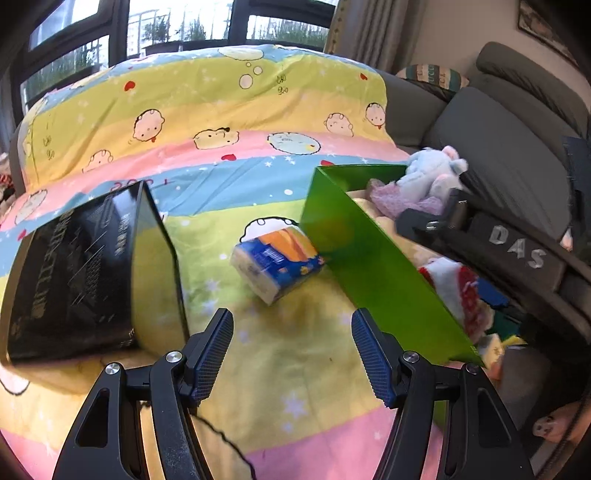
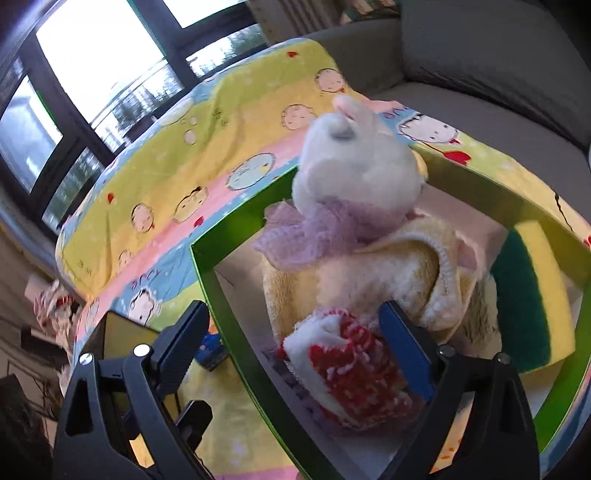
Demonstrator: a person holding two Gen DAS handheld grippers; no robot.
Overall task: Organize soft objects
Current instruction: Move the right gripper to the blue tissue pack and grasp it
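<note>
Right gripper (image 2: 295, 343) gapes over green box (image 2: 207, 273) holding plush toy (image 2: 354, 177)

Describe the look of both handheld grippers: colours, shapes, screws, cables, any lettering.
The left gripper has black skeletal linkage arms with triangular cut-outs, silver screw heads, and dark blue ribbed finger pads; a thin black cable trails beneath it. The right gripper is built the same, with brighter blue pads. Seen from the left wrist view, its black body carries silver letters "DAS".

daylight pours through dark-framed windows (image 1: 177, 26) at the back, greenery blurred outside. a cartoon-print quilt (image 1: 207, 110) in yellow, pink and blue stripes covers the surface. grey sofa cushions (image 1: 509, 155) sit to the right, curtains (image 1: 373, 29) hanging beside the glass.
</note>
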